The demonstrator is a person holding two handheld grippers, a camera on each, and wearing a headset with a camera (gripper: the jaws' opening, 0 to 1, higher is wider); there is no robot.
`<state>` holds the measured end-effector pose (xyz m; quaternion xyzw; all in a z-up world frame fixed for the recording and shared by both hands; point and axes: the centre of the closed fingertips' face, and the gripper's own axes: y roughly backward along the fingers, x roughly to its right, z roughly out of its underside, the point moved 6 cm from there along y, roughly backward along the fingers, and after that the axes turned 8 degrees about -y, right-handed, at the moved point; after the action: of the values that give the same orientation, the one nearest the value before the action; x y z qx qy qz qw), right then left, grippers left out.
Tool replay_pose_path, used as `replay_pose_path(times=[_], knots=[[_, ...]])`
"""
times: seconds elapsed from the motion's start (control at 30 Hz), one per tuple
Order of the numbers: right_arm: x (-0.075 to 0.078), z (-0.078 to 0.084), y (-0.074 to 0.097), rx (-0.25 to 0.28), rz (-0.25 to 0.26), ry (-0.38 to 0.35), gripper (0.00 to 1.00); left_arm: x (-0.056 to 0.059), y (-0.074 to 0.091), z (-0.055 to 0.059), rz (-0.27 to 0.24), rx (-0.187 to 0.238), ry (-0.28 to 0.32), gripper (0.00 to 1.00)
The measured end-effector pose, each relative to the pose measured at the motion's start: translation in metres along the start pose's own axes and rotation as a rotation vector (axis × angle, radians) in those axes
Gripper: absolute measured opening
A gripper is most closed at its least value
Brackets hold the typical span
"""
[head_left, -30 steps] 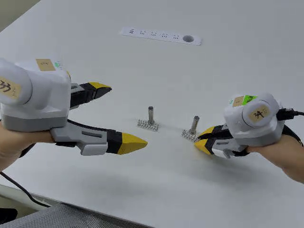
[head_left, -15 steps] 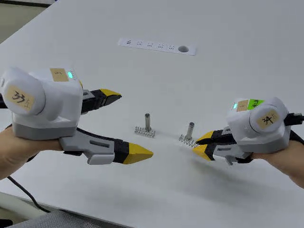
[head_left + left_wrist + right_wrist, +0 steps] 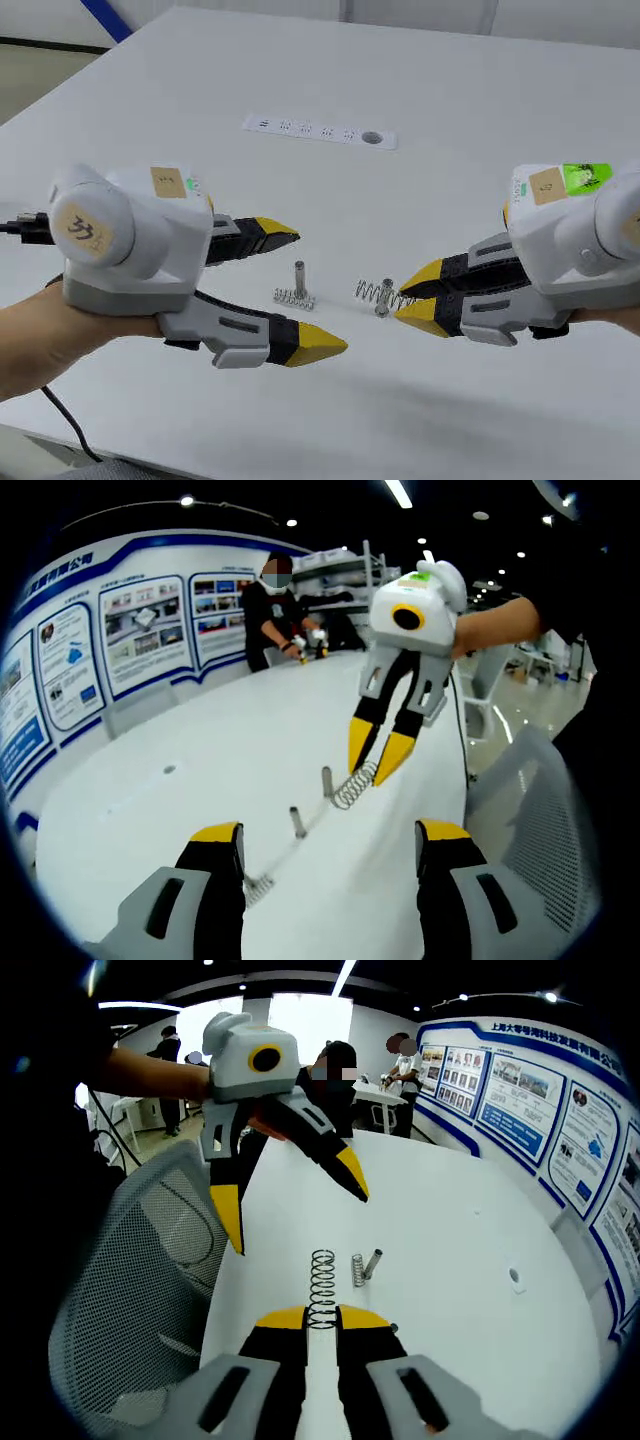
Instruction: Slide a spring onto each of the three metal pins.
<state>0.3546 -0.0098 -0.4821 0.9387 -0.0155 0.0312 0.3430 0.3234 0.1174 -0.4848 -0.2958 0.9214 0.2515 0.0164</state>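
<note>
My right claw [image 3: 322,1320] grips one spring [image 3: 322,1285] aloft; my left claw [image 3: 328,832] gapes empty. Neither visible pin [image 3: 299,277] wears a spring yet.

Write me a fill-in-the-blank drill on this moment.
The right gripper is shut on one end of a ___. The left gripper is ___. Near the left gripper, a metal ___ stands upright on the table.
Missing words: spring; open; pin.
</note>
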Motion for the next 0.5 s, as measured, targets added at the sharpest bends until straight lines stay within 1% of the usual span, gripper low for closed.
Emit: replay_pose_path(times=[0.03,0.13,0.2,0.27,0.37,0.5], knots=[[-0.002,-0.002,0.001,0.0,0.005,0.011,0.1,0.003,-0.002,-0.001,0.011,-0.005,-0.014,0.69],[-0.009,-0.008,0.002,0.013,-0.017,0.02,0.1,0.009,-0.005,-0.004,0.037,-0.001,-0.023,0.62],[-0.013,-0.012,0.003,0.013,-0.025,0.047,0.1,0.014,-0.007,-0.007,0.054,0.004,-0.029,0.57],[-0.016,-0.016,0.003,0.017,-0.032,0.066,0.1,0.019,-0.008,-0.009,0.066,0.01,-0.057,0.52],[-0.018,-0.02,0.003,0.02,-0.036,0.084,0.1,0.021,-0.009,-0.009,0.079,0.007,-0.07,0.45],[-0.02,-0.02,0.001,0.013,-0.043,0.097,0.1,0.023,-0.01,-0.009,0.09,0.009,-0.085,0.37]])
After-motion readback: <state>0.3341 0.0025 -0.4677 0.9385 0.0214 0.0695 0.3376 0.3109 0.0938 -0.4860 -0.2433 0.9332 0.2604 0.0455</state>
